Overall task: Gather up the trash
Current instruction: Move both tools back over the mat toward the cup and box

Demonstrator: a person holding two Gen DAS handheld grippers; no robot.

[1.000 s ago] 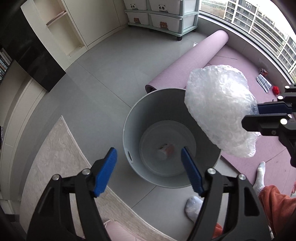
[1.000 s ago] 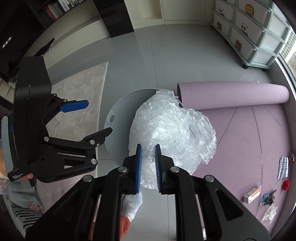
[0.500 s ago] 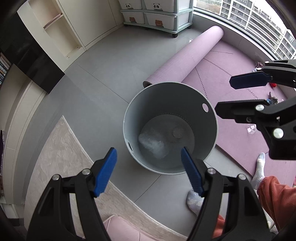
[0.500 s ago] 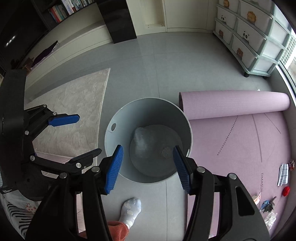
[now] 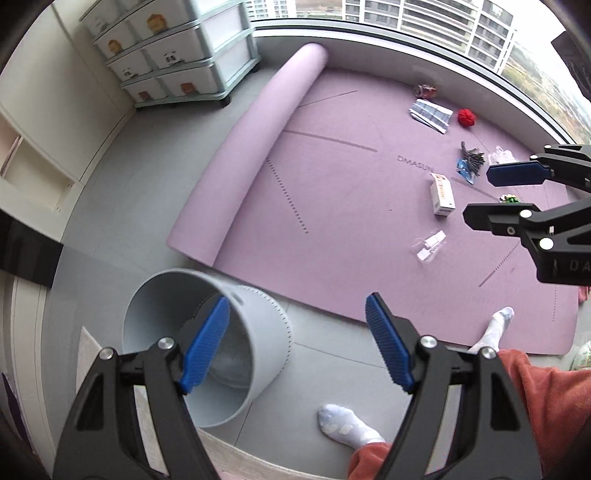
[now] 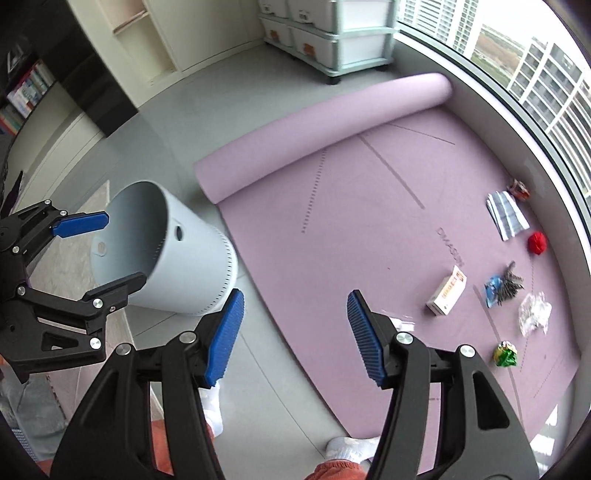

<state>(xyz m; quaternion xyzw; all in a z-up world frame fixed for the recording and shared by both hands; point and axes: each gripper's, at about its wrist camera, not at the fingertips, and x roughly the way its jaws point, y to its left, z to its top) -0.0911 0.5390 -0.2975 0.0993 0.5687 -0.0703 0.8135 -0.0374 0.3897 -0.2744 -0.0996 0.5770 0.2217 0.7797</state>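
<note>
The grey bin [image 5: 258,332] [image 6: 195,266] stands on the floor at the purple mat's [image 5: 351,221] [image 6: 369,221] near corner. Trash lies scattered on the mat: a white box [image 5: 442,195] [image 6: 448,291], a clear packet [image 5: 430,243], a blue wrapper [image 6: 493,290], crumpled clear plastic [image 6: 533,314], a green wrapper [image 6: 506,356], a red ball [image 5: 466,117] [image 6: 536,243] and striped paper [image 5: 430,113] [image 6: 506,216]. My left gripper [image 5: 297,301] [image 6: 125,248] hangs beside the bin, its jaws opening and empty. My right gripper [image 6: 295,293] [image 5: 476,195] is over the mat's near edge, jaws opening, nothing between them.
A rolled end of the mat [image 5: 258,147] lies beyond the bin. A drawer unit on wheels [image 5: 173,62] [image 6: 332,33] stands at the back by the window. The person's socked feet [image 5: 343,428] are on the grey floor below the grippers. A pale rug [image 6: 74,221] lies left.
The right gripper let go of the bubble-wrap bundle, which dropped into the bin, and its jaws spread wide. Both grippers then swung from above the bin toward the mat with the trash.
</note>
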